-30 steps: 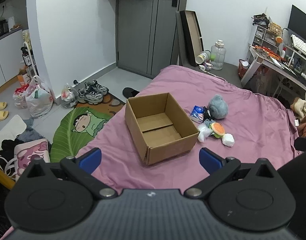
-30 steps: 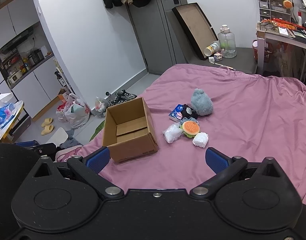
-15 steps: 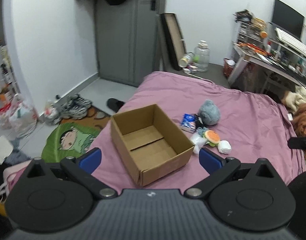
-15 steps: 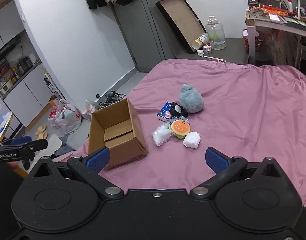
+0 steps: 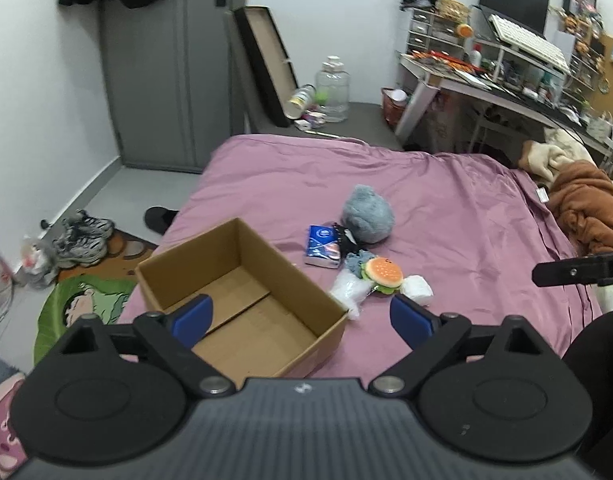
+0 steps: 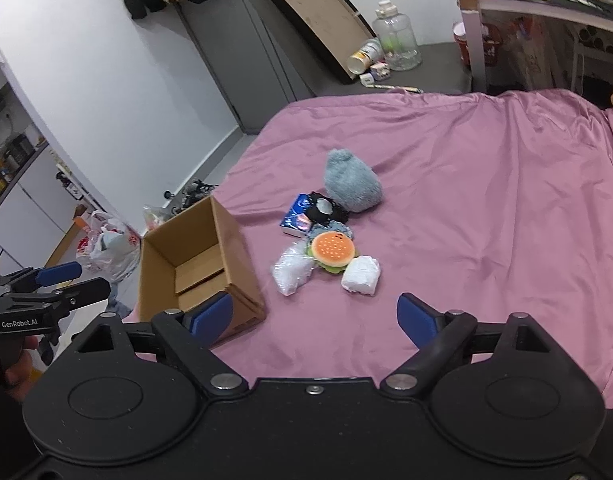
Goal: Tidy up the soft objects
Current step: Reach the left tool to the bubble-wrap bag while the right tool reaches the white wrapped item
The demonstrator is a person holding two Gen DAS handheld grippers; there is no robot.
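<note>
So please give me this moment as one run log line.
phase: approach | left gripper: jaws open, just been closing, empty | right gripper: same | cardboard box: empty | hamburger plush: on bed

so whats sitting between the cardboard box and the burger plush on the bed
A clear crinkly bag lies there on the purple sheet, touching the burger plush and apart from the cardboard box. The right wrist view shows it best.

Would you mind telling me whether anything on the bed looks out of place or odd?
Nothing looks damaged or spilled. The soft items, including the grey plush and burger toy, lie in a loose heap on the pink sheet, beside the empty cardboard box.
</note>
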